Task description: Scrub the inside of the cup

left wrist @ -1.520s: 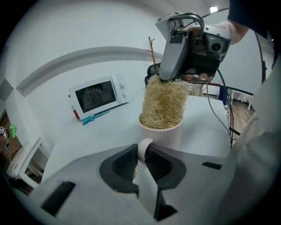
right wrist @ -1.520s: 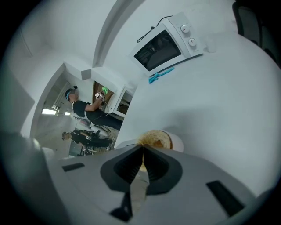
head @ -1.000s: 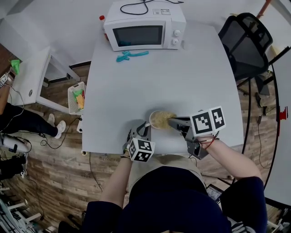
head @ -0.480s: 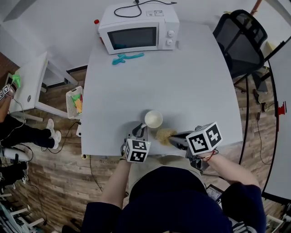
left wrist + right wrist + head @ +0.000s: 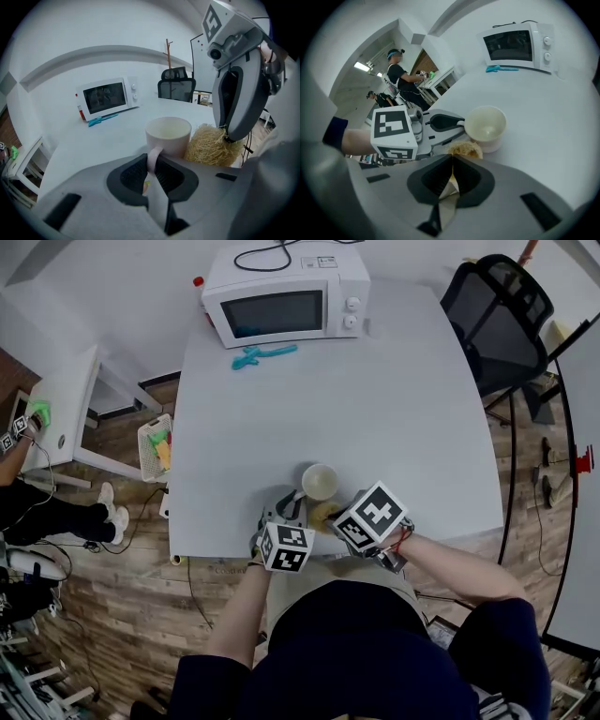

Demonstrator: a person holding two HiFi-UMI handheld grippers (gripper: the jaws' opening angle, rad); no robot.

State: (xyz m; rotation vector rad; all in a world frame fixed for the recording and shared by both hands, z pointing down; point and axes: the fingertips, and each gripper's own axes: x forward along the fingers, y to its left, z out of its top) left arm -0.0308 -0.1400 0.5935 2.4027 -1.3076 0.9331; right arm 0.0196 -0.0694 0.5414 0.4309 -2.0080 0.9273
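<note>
A pale cup (image 5: 320, 481) (image 5: 168, 136) (image 5: 487, 126) stands upright near the table's front edge, its inside bare. My left gripper (image 5: 292, 512) (image 5: 152, 161) is shut on the cup's handle (image 5: 153, 158). My right gripper (image 5: 330, 519) (image 5: 453, 159) is shut on a straw-coloured scrub pad (image 5: 325, 515) (image 5: 213, 145) (image 5: 465, 149), which rests low beside the cup's front, outside it, right next to the left gripper.
A white microwave (image 5: 283, 293) stands at the table's far edge with a teal tool (image 5: 261, 355) before it. A black chair (image 5: 502, 315) is at the right, a small basket (image 5: 157, 446) on the floor at the left. A person (image 5: 401, 75) stands beyond.
The right gripper has brought the scrub pad out of the cup and down to the table in front of it, rolling as it went. The left gripper and cup stayed put.
</note>
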